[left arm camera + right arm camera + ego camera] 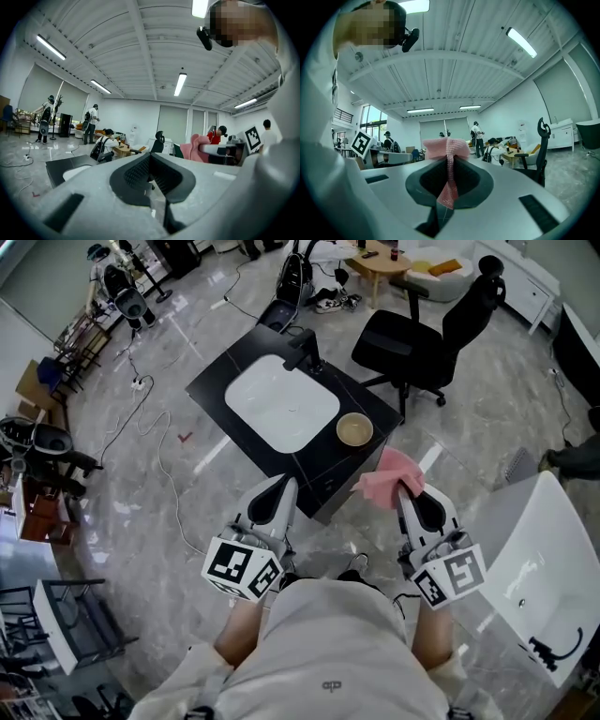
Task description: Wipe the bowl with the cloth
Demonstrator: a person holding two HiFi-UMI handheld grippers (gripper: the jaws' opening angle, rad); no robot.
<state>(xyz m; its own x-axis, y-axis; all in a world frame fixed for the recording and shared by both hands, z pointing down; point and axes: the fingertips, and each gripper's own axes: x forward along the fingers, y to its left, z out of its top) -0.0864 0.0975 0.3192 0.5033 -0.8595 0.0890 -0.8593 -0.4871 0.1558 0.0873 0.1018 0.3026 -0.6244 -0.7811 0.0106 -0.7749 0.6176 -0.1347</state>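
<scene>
A tan bowl (354,429) sits on the right part of the black counter (217,382), beside the white sink basin (281,402). The pink cloth (389,475) is pinched in my right gripper (405,486), which is held near the counter's front right corner, short of the bowl. In the right gripper view the cloth (446,149) stands up between the shut jaws of that gripper (449,165). My left gripper (286,486) is shut and empty, hovering over the counter's front edge; its own view shows the gripper (149,157) pointing level into the room.
A black faucet (307,351) stands behind the basin. A black office chair (433,330) is beyond the counter on the right. A white tub (534,568) lies to my right. Cables (150,427) trail over the floor at left. Several people stand at the far end of the room.
</scene>
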